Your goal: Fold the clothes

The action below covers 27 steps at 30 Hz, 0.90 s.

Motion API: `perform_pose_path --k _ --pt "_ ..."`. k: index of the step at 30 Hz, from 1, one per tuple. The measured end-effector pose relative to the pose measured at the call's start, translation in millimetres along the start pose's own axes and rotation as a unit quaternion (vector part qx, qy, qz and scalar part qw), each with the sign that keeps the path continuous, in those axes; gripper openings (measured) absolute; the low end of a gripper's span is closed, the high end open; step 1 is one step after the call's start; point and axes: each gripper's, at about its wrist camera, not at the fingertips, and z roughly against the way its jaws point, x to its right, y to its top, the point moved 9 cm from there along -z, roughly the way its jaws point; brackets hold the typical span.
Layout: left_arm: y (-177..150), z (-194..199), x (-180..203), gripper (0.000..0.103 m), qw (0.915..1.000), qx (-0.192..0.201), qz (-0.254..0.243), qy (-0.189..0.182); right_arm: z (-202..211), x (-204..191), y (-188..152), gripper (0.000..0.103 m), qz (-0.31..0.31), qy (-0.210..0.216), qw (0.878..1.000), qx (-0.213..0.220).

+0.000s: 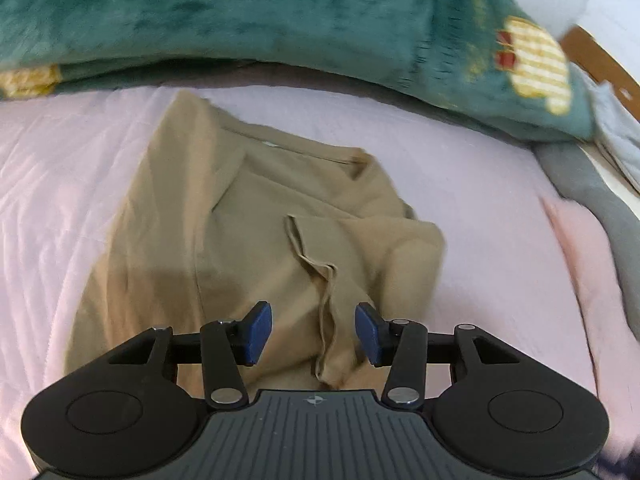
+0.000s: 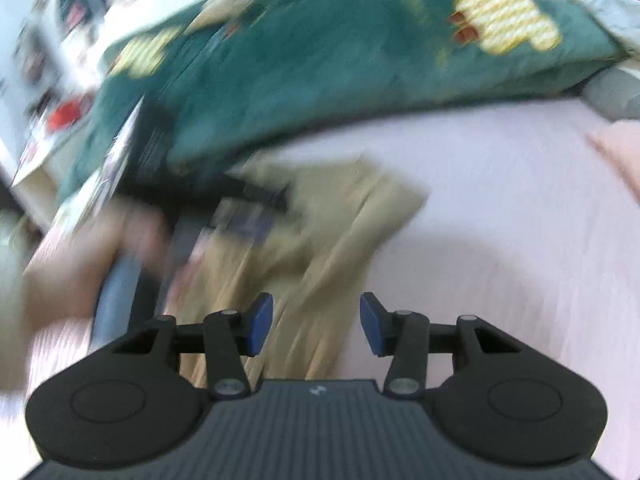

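Open left gripper (image 1: 314,330) above unlabelled tan garment (image 1: 248,232).

Tan, plain and unpatterned: garment (image 1: 256,220) ahead of left tool (image 1: 314,330). Pale pink, faintly ribbed: bed sheet (image 1: 480,200) under and around it. Deep green plush with cream-and-yellow striped patches and small red marks: blanket (image 1: 280,12) farther ahead, beyond the garment. Grey: fabric edge (image 1: 584,184) ahead to the right. Black arms, blue pads: left tool and right tool (image 2: 316,326) alike. Tan again, blurred: garment (image 2: 320,220) ahead of right tool.
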Motion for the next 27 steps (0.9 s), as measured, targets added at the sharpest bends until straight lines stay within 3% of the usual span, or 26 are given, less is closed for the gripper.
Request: perform_pose_path --k 2,5,9,11,15,17,19,20,22,25,27 --pt "-0.9 -7.0 1.7 0.048 0.9999 -0.002 0.009 -0.006 -37.0 15.0 30.3 0.048 -0.017 0.0 1.0 0.011" --pt "-6.7 -23.0 2.7 0.048 1.0 -0.004 0.007 0.0 -100.7 38.0 61.9 0.048 -0.036 0.015 0.999 -0.028" --pt "-11.0 -48.2 -1.0 0.049 0.9998 -0.007 0.01 0.017 -174.4 52.6 77.2 0.048 -0.032 0.002 0.997 -0.067" --pt "-8.9 -53.2 0.5 0.055 0.9999 0.0 0.004 0.014 -198.4 44.1 76.8 0.048 -0.004 0.02 0.995 -0.093" --pt "-5.1 -58.0 3.9 0.054 0.9996 0.003 -0.024 0.016 -236.6 19.3 65.5 0.048 0.1 0.049 0.984 -0.139" --pt "-3.5 -60.4 5.2 0.049 0.9991 0.004 -0.038 0.018 -252.1 12.6 55.1 0.048 0.152 0.041 0.973 -0.167" --pt "-1.9 -59.7 3.9 0.027 0.9989 0.007 -0.042 0.017 -260.0 9.4 44.6 0.048 0.176 0.042 0.965 -0.189" --pt "-1.2 -58.8 2.6 0.023 0.9991 0.01 -0.04 0.011 -259.2 8.0 42.1 0.047 0.183 0.047 0.964 -0.19" --pt "0.3 -57.2 0.3 0.014 0.9992 0.013 -0.037 0.001 -257.7 5.8 38.6 0.039 0.194 0.054 0.961 -0.191" --pt "2.7 -55.9 -0.2 0.013 0.9989 0.016 -0.043 -0.006 -255.2 5.4 42.7 0.01 0.198 0.055 0.96 -0.189" --pt "7.3 -51.2 0.5 0.012 0.9986 0.028 -0.044 -0.008 -252.8 4.9 50.4 0.006 0.198 0.058 0.962 -0.181"
